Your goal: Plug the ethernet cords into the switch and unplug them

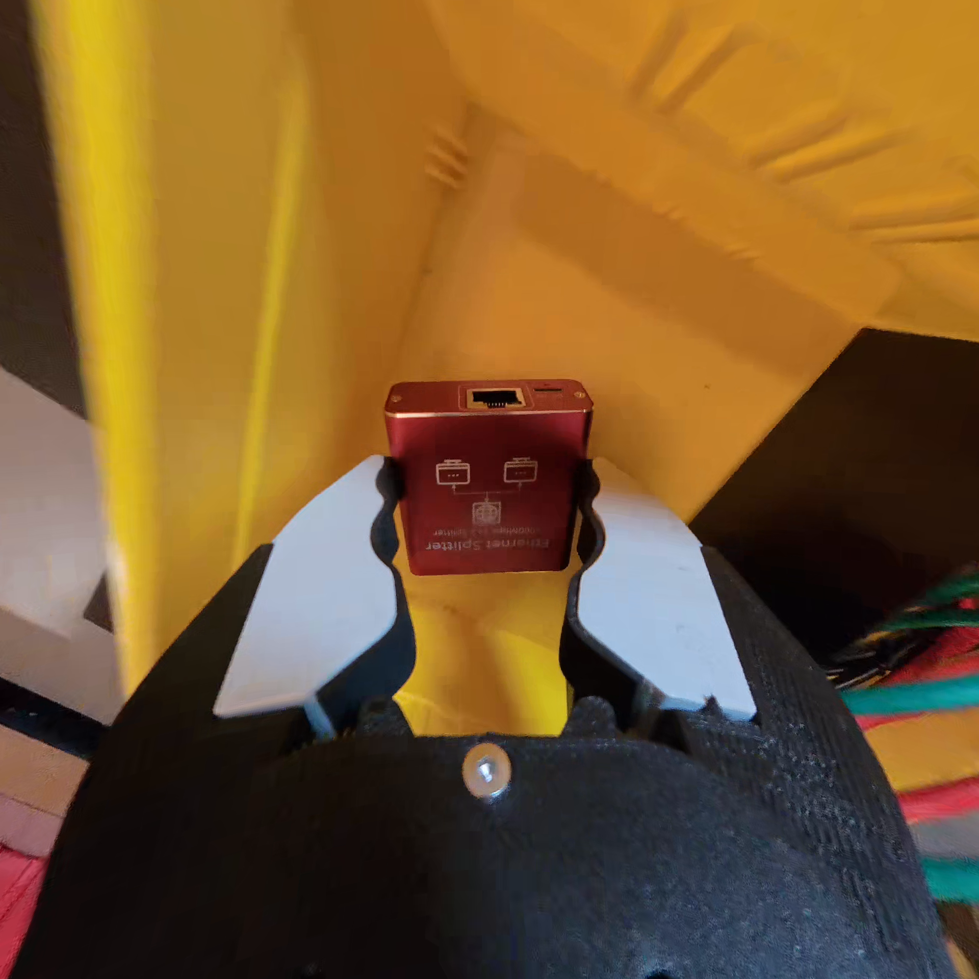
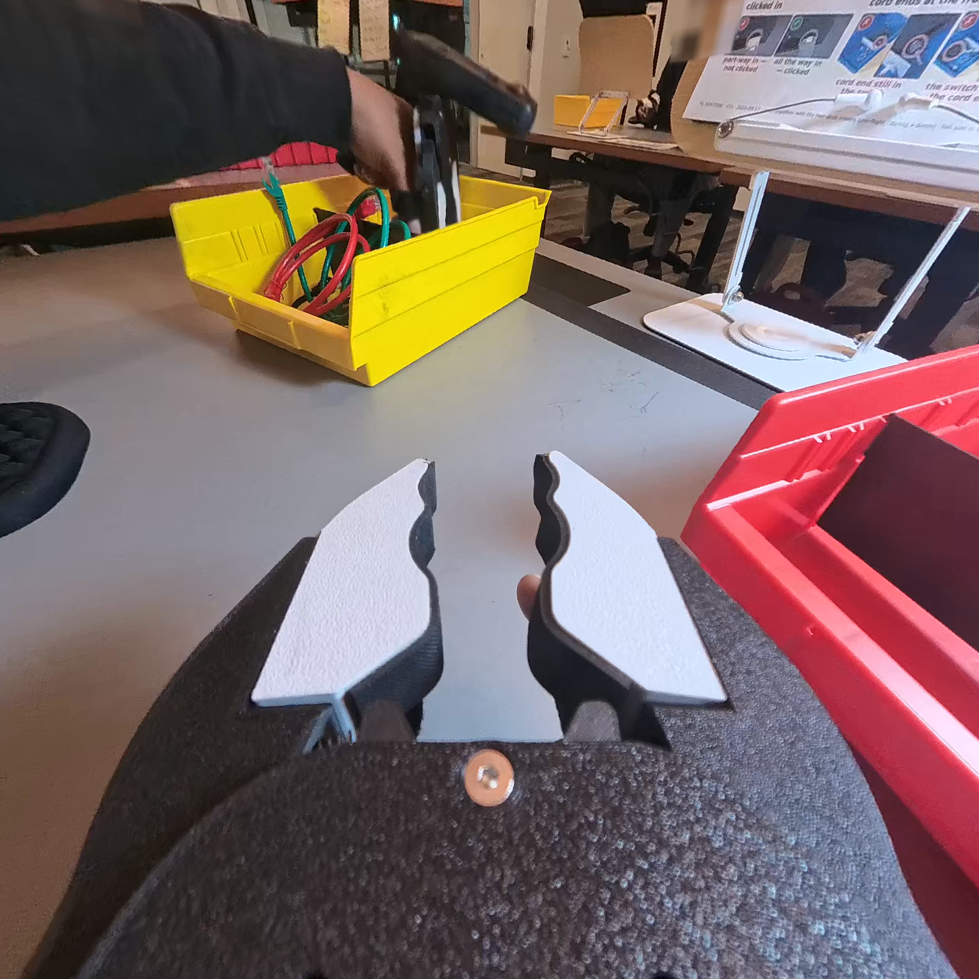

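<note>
My left gripper (image 1: 487,466) is shut on a small red metal switch (image 1: 487,477), gripping its two sides inside a yellow bin (image 1: 344,265). The switch's single empty port (image 1: 495,398) faces away from me. Red and green ethernet cords (image 1: 932,704) lie in the bin to the right, behind a black divider (image 1: 847,450). In the right wrist view the left gripper (image 2: 429,185) reaches down into the yellow bin (image 2: 424,296), where the cords (image 2: 328,259) are coiled. My right gripper (image 2: 484,471) is open and empty, low over the grey table (image 2: 265,450).
A red bin (image 2: 826,530) with a dark divider stands close on my right. A white document stand (image 2: 768,328) holding an instruction sheet is at the back right. A black padded object (image 2: 32,461) lies at the table's left edge. A person's dark sleeve (image 2: 159,90) reaches across. The left gripper's tips are roughly 45 centimetres from the right gripper's.
</note>
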`<action>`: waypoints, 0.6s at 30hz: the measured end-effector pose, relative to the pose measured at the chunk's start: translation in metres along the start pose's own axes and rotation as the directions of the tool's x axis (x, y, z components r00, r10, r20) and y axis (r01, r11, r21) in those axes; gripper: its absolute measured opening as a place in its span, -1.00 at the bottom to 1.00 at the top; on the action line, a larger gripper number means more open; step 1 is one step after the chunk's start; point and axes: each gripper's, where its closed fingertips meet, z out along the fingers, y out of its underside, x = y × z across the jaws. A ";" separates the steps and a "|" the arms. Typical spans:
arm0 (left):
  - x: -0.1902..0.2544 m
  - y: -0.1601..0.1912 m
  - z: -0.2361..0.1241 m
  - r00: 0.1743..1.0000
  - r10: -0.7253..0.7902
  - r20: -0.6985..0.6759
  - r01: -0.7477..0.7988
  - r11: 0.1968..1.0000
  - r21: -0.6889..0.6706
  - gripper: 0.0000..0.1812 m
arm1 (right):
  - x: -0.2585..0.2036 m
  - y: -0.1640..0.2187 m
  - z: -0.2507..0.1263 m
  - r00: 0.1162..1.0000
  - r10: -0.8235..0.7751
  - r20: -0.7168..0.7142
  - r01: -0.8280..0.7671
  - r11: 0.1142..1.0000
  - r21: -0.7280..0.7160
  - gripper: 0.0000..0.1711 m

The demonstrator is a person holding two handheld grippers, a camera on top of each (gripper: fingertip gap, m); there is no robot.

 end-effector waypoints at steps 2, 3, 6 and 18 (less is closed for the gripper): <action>-0.004 -0.012 -0.027 0.999 -0.010 0.033 0.006 0.991 0.132 -0.26 | 0.000 -0.001 -0.001 1.000 -0.008 0.000 0.008 1.000 0.007 -0.59; -0.002 -0.018 -0.044 0.999 -0.013 0.044 0.004 0.979 0.205 -0.26 | -0.001 -0.002 -0.001 1.000 -0.007 0.003 0.007 1.000 0.011 -0.59; 0.021 -0.038 -0.107 0.998 0.015 0.062 -0.042 0.890 0.455 -0.26 | -0.003 -0.005 0.000 1.000 -0.002 0.016 0.001 1.000 0.027 -0.59; 0.363 -0.016 -0.197 0.665 0.721 -0.196 -0.061 0.313 0.948 -0.26 | -0.082 -0.027 -0.006 0.932 -0.073 0.356 0.025 0.990 0.137 -0.52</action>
